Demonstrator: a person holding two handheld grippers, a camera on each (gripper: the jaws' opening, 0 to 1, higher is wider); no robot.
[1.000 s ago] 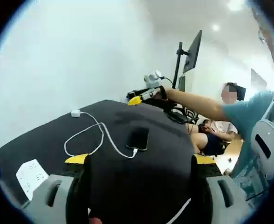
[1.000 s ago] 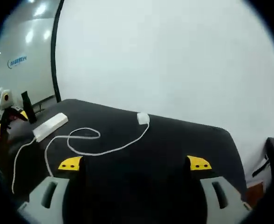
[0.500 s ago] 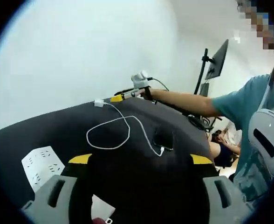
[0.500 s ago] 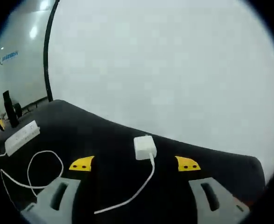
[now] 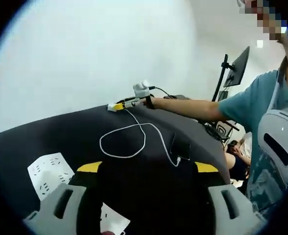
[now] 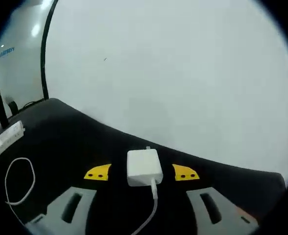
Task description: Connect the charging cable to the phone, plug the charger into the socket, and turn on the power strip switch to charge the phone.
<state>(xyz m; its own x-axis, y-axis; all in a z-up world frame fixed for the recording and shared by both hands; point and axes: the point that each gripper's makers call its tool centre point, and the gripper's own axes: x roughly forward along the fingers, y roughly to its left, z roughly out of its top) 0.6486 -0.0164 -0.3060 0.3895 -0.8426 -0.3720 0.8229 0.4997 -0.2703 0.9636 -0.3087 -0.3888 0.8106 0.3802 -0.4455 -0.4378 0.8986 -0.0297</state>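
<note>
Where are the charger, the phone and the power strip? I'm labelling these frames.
charger (image 6: pixel 144 167): right gripper view, white front face.
phone (image 5: pixel 180 146): left gripper view, dark screen.
power strip (image 5: pixel 50 172): left gripper view, socket face.

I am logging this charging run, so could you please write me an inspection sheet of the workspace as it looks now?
Surface: black cloth-covered table, against a plain white wall.
Job's things: white square charger block lies between the right gripper's jaws; dark flat phone lies on the table with the cable plugged in; white power strip sits near the left gripper, nothing plugged into it.
Clutter: nothing seen.
Grippers: right gripper open around the charger, not closed on it; left gripper open, holding nothing.
Cables: thin white charging cable loops loosely between charger and phone.
Surroundings: a monitor on a stand beyond the table; the person's arm in a teal sleeve.
</note>
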